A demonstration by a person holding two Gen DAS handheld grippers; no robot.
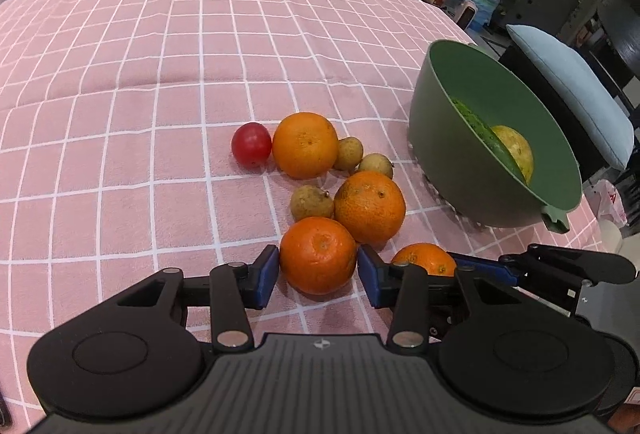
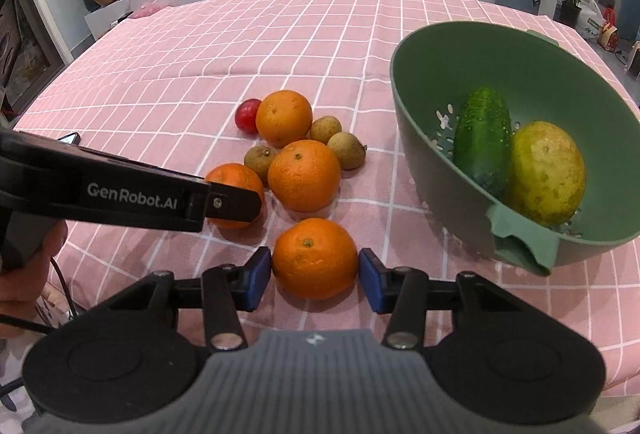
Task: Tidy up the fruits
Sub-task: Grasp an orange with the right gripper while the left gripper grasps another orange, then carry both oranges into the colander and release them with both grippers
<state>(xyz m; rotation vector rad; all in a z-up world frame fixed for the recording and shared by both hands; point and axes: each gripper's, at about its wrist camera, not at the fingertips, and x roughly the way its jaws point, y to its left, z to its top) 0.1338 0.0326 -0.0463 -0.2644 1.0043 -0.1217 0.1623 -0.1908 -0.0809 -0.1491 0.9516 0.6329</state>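
Several oranges, three small brown longans [image 1: 311,202] and a red tomato [image 1: 251,145] lie clustered on the pink checked cloth. My left gripper [image 1: 318,276] straddles an orange [image 1: 318,255], its blue pads touching both sides. My right gripper [image 2: 315,276] straddles another orange [image 2: 315,258] the same way; that orange also shows in the left wrist view [image 1: 425,259]. A green colander bowl [image 2: 432,46] at the right holds a cucumber [image 2: 482,130] and a yellow-green fruit [image 2: 548,172].
The left gripper's body [image 2: 132,194] crosses the right wrist view at left, over one orange [image 2: 236,178]. A phone [image 2: 68,139] lies at the table's left edge. A blue cushioned chair [image 1: 572,86] stands beyond the bowl [image 1: 440,122].
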